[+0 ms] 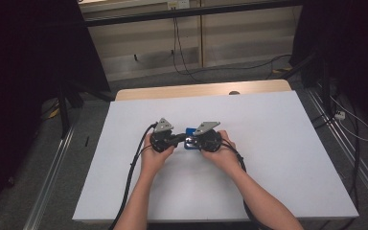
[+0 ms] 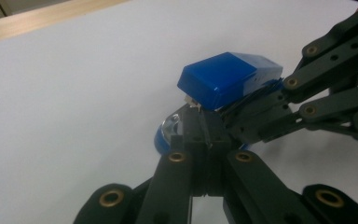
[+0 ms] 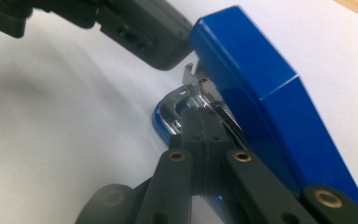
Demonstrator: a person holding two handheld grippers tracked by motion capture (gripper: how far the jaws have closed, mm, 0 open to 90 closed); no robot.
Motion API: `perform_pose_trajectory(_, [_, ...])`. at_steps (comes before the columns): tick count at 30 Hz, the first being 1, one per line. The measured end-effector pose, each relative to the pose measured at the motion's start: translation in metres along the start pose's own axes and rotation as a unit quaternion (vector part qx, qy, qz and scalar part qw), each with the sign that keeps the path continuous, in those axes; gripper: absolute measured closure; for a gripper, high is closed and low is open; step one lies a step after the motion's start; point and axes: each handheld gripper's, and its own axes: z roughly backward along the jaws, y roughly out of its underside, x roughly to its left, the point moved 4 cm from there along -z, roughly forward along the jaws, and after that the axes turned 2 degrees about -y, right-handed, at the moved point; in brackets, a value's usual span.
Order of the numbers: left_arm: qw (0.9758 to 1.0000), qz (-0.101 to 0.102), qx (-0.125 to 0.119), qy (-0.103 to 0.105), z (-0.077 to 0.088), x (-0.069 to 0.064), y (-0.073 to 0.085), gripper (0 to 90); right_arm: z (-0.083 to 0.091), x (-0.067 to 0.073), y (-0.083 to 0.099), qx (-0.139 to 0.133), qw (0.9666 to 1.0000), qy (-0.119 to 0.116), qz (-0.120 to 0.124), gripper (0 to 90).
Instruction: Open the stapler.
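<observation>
Two grippers, left (image 1: 172, 139) and right (image 1: 195, 140), meet at the stapler (image 2: 223, 79) between them; fingers closed, grip unclear.

The stapler (image 3: 265, 93) has a glossy blue plastic shell, smooth enough to catch light, with shiny chrome-looking metal (image 3: 179, 100) at its front. Both grippers' linkages (image 2: 261, 179) look like matt black plastic with little brass-coloured rivets. The table top (image 1: 268, 143) is plain matt white, with a pale wood edge (image 1: 201, 90) at the far side.
</observation>
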Motion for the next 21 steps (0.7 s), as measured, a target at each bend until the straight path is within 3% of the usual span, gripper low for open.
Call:
perform_pose_trajectory(10, [0.9999,-0.003,-0.009,0.009,0.003,-0.006,-0.008,90.0,0.000,0.002,0.001,-0.012,0.9998,-0.006,-0.014,90.0])
perform_pose_trajectory(16, [0.9999,-0.013,-0.005,0.007,0.002,-0.008,-0.010,90.0,0.000,0.003,0.001,-0.006,0.9999,-0.005,-0.010,90.0])
perform_pose_trajectory(20, [0.9999,-0.008,-0.010,0.006,0.003,-0.008,-0.011,90.0,0.000,0.002,0.001,-0.008,0.9999,-0.004,-0.013,90.0])
perform_pose_trajectory(21, [0.9998,-0.015,-0.011,0.003,0.003,-0.006,-0.011,90.0,0.000,0.002,0.001,-0.009,0.9999,-0.002,-0.014,90.0])
